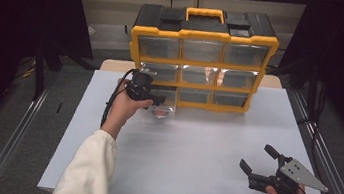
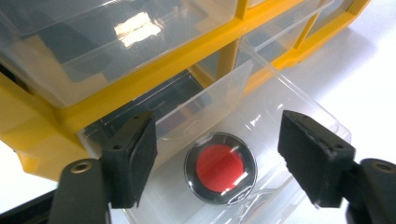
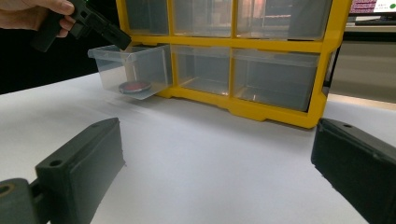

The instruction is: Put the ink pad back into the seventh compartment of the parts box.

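right gripper [image 1: 256,163] rests near the table's [image 1: 193,150] front edge, jaws wide, holding nothing. farther on, left gripper [image 1: 163,101] hangs over the pulled-out clear drawer [image 2: 280,107], jaws wide and empty. in the drawer lies a round black-rimmed tin [image 2: 220,168] with a red centre. behind stands the yellow organizer [image 1: 200,55].

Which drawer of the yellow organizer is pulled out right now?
The bottom-left drawer, under the left tongs. It juts out over the table with a round red-centred disc inside; the other clear drawers sit flush in the yellow frame.
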`<move>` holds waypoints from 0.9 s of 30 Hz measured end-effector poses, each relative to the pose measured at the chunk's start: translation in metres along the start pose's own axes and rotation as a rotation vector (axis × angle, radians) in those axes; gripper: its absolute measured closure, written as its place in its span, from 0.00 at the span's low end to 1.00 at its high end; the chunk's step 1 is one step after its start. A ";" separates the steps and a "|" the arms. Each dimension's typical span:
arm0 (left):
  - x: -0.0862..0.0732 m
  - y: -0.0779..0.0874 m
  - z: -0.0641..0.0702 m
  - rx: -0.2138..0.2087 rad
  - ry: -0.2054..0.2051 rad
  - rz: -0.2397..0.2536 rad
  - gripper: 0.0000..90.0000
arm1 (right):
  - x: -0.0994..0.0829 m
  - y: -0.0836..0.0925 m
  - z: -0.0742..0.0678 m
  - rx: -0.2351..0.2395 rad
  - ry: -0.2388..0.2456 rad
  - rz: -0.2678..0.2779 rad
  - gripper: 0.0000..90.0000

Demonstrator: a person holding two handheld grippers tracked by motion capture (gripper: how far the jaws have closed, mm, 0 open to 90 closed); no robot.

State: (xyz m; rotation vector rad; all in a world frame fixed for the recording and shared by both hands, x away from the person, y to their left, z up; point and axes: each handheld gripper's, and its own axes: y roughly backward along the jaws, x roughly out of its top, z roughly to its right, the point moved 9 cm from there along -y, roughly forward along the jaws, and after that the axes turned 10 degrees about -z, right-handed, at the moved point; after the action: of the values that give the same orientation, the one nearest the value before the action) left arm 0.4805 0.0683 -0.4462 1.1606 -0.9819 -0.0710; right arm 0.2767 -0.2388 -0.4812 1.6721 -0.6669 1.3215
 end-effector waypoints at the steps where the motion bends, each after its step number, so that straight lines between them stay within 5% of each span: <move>1: 0.000 0.002 -0.001 0.003 -0.011 -0.007 0.28 | 0.000 0.000 0.000 0.000 0.001 0.001 0.02; 16: -0.003 0.011 0.011 -0.022 0.021 0.047 0.17 | 0.000 0.000 0.000 -0.001 0.006 -0.004 0.02; 27: -0.012 0.016 0.017 -0.041 0.010 0.057 0.12 | 0.000 -0.001 -0.001 0.003 0.000 -0.005 0.02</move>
State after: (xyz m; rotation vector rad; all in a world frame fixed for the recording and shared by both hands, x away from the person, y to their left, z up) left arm 0.4548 0.0691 -0.4403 1.0934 -1.0003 -0.0395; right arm 0.2769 -0.2374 -0.4818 1.6752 -0.6611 1.3190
